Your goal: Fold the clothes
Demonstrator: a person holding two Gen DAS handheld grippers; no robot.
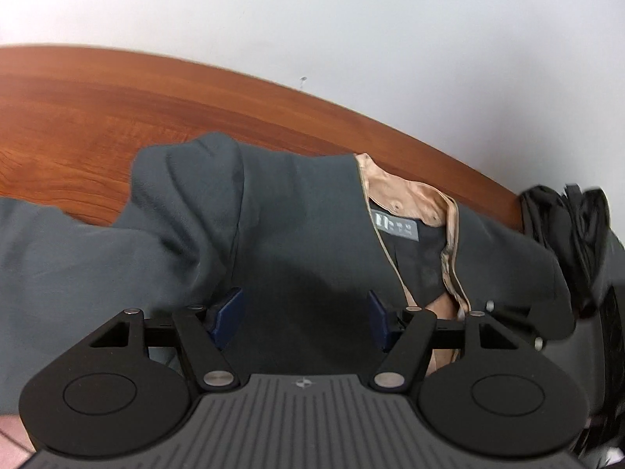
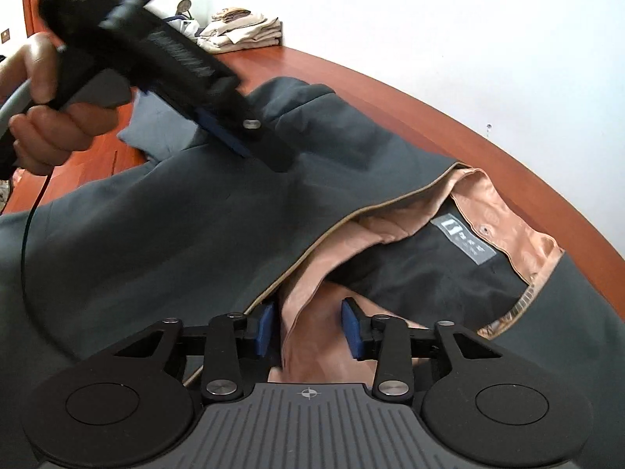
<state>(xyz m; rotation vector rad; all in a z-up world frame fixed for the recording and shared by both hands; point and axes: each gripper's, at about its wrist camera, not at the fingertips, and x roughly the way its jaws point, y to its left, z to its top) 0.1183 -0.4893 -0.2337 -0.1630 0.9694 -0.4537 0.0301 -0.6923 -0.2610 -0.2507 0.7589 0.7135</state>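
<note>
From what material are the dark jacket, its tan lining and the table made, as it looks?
Jacket: matte dark grey woven cloth, soft folds, no shine.
Lining: tan, satin-like, perhaps synthetic; it catches light with a slight sheen.
Table: reddish-brown wood or wood-look laminate; grain shows, surface smooth and faintly glossy.

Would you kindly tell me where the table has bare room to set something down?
Bare wood lies beyond the grey jacket, up to the table's far edge by the wall. It is crowded near the folded beige clothes and at the black bag.
</note>
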